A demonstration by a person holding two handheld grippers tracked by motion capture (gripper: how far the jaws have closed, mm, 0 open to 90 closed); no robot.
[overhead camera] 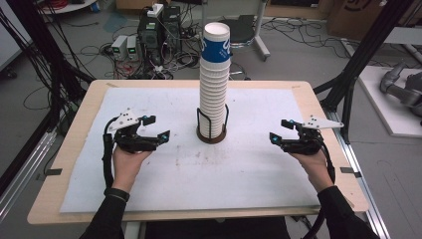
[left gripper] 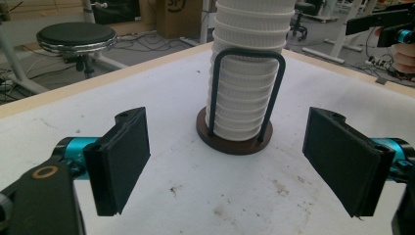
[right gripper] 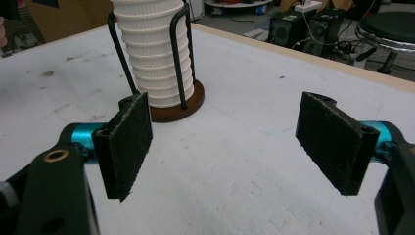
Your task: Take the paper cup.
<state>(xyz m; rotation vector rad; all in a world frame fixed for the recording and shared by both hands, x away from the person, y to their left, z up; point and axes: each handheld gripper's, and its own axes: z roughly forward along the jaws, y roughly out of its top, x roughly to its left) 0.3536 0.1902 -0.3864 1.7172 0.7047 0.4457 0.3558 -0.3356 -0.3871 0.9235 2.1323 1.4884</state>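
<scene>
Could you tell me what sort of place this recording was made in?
Probably a robotics lab: computer towers and tangled cables crowd the floor behind the table, and a grey robot arm lies to the right.

Here's the table (overhead camera: 74, 149), pale wood with a white mat (overhead camera: 249, 169) covering most of the top, smudged with dark marks near the middle. On the mat, dead centre, sits a round brown holder (overhead camera: 211, 135) with black wire loops, a tall cup stack (overhead camera: 214, 84) standing upright inside.
</scene>
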